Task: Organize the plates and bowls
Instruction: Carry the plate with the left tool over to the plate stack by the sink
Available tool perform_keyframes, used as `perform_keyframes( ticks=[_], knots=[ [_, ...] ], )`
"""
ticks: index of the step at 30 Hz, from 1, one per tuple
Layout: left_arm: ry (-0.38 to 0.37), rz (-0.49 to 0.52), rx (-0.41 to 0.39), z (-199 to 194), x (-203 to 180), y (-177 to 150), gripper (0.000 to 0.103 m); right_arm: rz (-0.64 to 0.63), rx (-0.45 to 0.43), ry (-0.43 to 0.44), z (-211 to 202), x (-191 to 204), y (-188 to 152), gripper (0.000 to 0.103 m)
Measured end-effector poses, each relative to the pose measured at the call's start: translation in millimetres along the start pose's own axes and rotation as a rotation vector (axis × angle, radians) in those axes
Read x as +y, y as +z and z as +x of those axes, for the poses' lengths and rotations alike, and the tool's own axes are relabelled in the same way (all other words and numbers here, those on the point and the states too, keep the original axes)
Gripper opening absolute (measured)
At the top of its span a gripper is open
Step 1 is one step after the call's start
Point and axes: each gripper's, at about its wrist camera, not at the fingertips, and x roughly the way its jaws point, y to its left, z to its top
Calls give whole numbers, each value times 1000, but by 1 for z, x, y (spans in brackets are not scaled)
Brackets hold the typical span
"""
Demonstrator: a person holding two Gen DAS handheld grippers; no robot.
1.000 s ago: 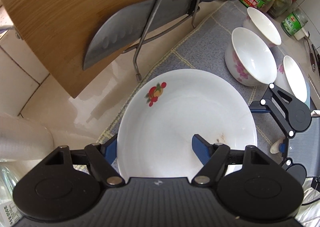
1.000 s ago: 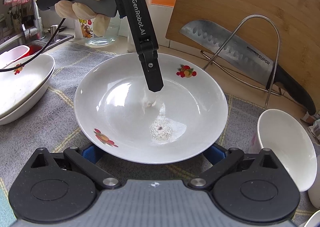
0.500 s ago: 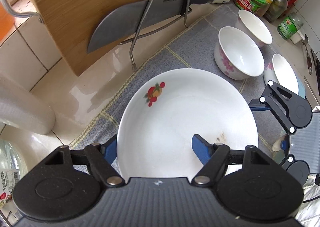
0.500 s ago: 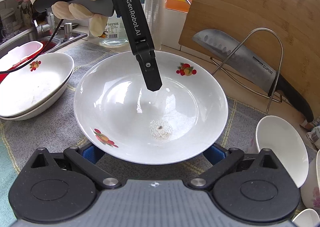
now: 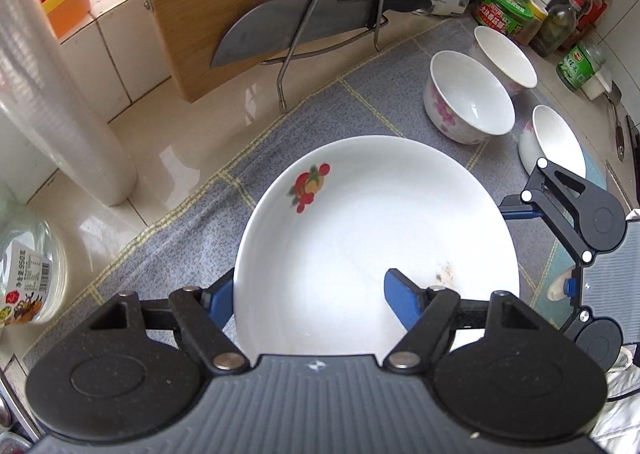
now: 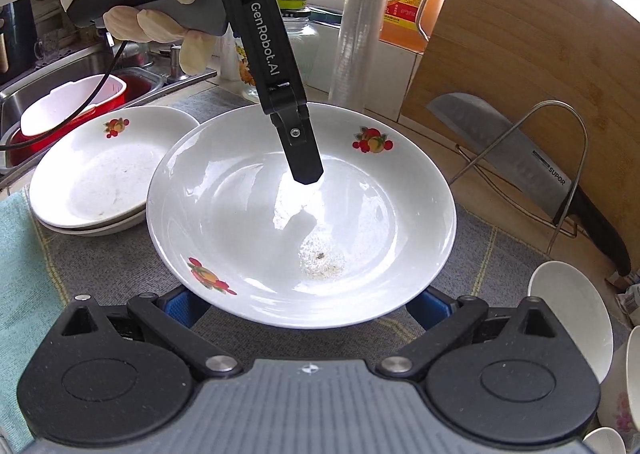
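Plate first: the white, shallow ceramic plate with red fruit decals [image 6: 302,210] is pinched at its rim by our left gripper [image 5: 308,294], one blue pad under the rim and the other inside the well, so the plate hangs lifted over the grey checked cloth mat [image 5: 192,222]. In the right wrist view that finger [image 6: 298,150] reaches in from 12 o'clock. Our right gripper [image 6: 308,306] is spread wide, its blue pads low on either side of the plate's near edge at 6 o'clock, gripping nothing.

We judge the main risk to be slip: a glazed rim held at one point can pivot and drop. At 9 o'clock sits the stack of matching white fruit-decal plates [image 6: 100,170]; lowering ours off-centre could chip a rim or tip the stack. At 3 o'clock the white pink-flowered bowl [image 5: 468,98] stands near, and beyond it the steel cleaver on its wire rack [image 5: 304,26], both within reach of a careless swing.
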Motion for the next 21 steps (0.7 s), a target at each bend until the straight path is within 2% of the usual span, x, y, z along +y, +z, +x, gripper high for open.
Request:
perform_keyframes(
  ticks=[21],
  knots=[
    [63, -152, -61, -47, 8, -70, 75, -121, -33, 105, -13, 44, 19, 103]
  ],
)
